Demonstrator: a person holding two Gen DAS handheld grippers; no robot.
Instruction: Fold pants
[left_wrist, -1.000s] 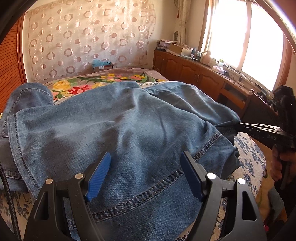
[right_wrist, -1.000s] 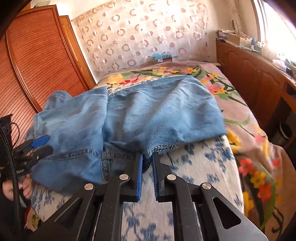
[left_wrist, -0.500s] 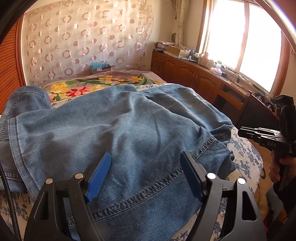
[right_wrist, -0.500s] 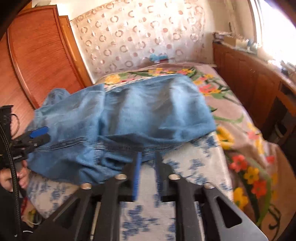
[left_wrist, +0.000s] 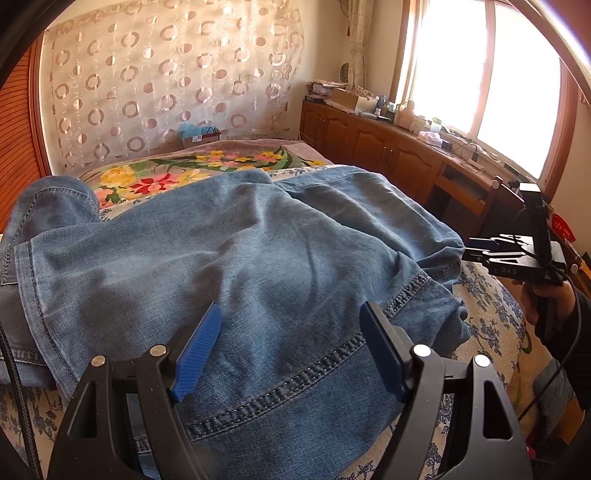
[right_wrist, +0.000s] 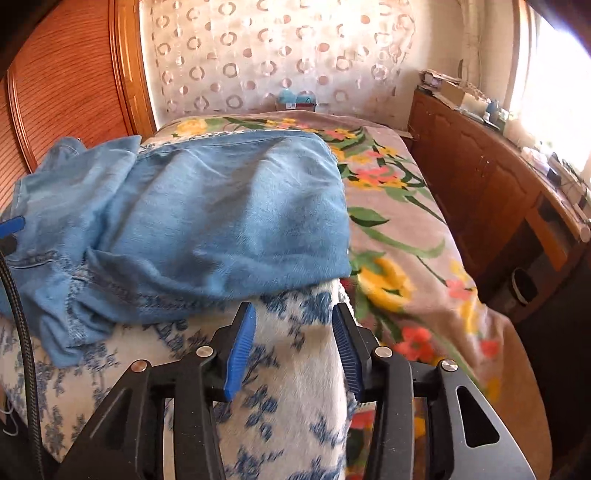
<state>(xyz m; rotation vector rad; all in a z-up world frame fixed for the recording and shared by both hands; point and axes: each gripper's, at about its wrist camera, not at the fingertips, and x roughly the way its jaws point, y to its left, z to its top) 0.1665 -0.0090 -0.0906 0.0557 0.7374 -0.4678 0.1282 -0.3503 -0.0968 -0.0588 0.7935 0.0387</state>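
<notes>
On the bed, seen from the left wrist camera, the jeans (left_wrist: 229, 258) lie folded over in a thick blue heap across a white blanket with blue flowers (left_wrist: 491, 306). Behind them a pinkish blanket with bright flowers (left_wrist: 177, 170) covers the far end of the bed. The left gripper (left_wrist: 290, 349) hangs over the near part of the denim with its blue pads spread wide; cloth shows under the gap, but neither pad presses on it, so it grasps nothing. A stitched double seam runs slantwise just ahead of its fingertips. At the right edge the right gripper (left_wrist: 480, 249) is held by a hand (left_wrist: 546, 299), just off the edge of the jeans and not touching them. Wooden cabinets (left_wrist: 388, 151) stand under a bright window (left_wrist: 491, 81).

From the right wrist camera, the right gripper (right_wrist: 293, 347) hovers above the white-and-blue blanket (right_wrist: 288, 387), near the front hem of the jeans (right_wrist: 221, 214) yet clear of it. Its jaws have just been opening, and nothing but blanket shows in the gap between the pads, so it is released. The jeans lie up and to the left, partly over the flowered blanket (right_wrist: 399, 236). A blue tip of the left gripper (right_wrist: 11, 225) shows at the left edge
</notes>
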